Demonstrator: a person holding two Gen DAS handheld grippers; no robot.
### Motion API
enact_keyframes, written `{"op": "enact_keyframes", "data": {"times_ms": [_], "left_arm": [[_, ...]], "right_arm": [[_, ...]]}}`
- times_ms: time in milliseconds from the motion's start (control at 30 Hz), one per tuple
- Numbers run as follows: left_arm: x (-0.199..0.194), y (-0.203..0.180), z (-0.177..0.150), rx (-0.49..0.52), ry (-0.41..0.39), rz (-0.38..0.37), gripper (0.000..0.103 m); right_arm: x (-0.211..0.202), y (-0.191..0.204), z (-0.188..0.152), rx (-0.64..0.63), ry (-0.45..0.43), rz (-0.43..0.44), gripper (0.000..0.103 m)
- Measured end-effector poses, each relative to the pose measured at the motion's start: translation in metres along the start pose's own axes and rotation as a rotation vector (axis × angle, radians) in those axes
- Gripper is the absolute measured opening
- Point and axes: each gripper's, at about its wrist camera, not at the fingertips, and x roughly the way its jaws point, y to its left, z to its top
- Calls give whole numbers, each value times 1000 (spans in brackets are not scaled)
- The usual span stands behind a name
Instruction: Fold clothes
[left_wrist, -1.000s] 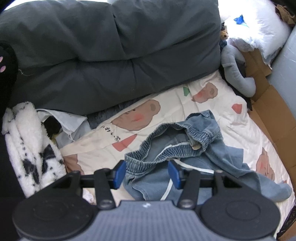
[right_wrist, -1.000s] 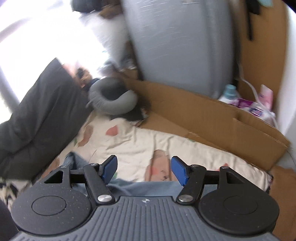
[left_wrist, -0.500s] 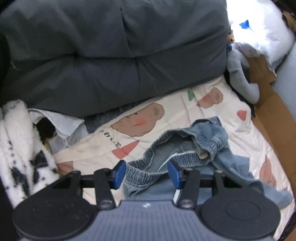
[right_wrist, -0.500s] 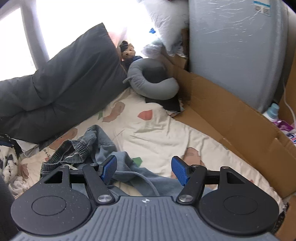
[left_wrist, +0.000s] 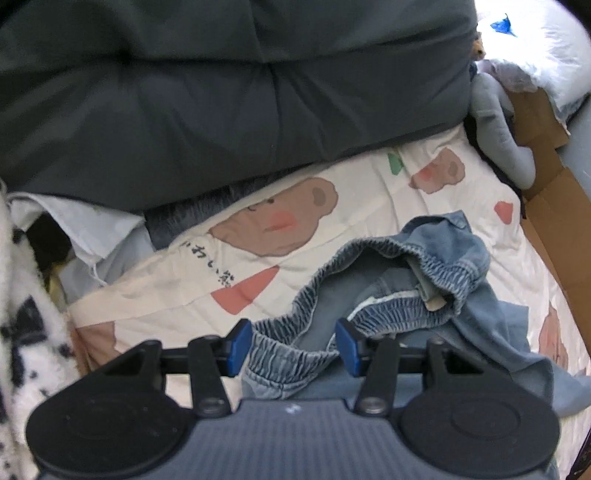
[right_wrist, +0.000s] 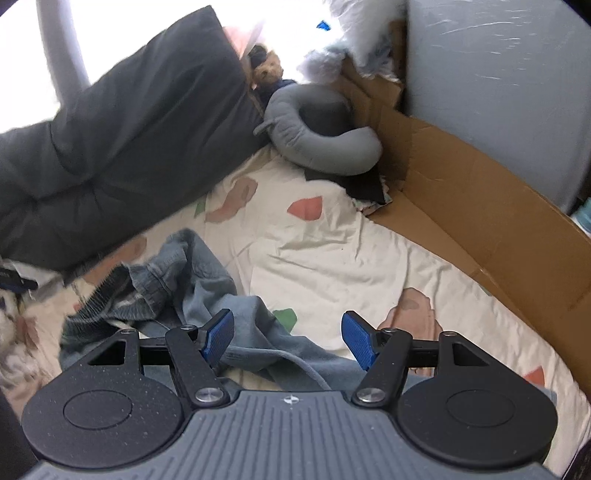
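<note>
Left claw (left_wrist: 293, 346), wide open and empty, straddles the elastic waistband of crumpled denim trousers (left_wrist: 399, 295) on a bear-print sheet (left_wrist: 280, 229), while the right claw (right_wrist: 286, 339), equally open, hovers over a trouser leg, dark duvet (left_wrist: 221, 92) beyond.

The jeans (left_wrist: 461, 295) run under the left gripper's body, their lower legs hidden. In the right wrist view, the waistband (right_wrist: 99, 295) smears with blur.

Faded blue denim trousers (left_wrist: 436, 295), cream bear-print sheet (left_wrist: 332, 206), charcoal duvet (left_wrist: 221, 92), blue gripper pads (right_wrist: 218, 334)
</note>
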Motion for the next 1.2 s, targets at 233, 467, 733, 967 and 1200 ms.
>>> {"op": "enact_keyframes", "data": {"times_ms": [233, 467, 733, 967, 1200], "left_arm": [[27, 8, -8, 9, -6, 5, 53], [50, 3, -9, -12, -42, -10, 53], [70, -32, -3, 10, -31, -121, 53], [93, -72, 0, 79, -34, -267, 57], [111, -93, -9, 42, -102, -358, 57]], "right_arm": [[63, 9, 11, -69, 22, 68, 70], [128, 35, 25, -187, 52, 178, 69], [204, 64, 39, -323, 64, 296, 67], [243, 79, 33, -311, 77, 317, 67], [263, 89, 13, -262, 106, 296, 67]]}}
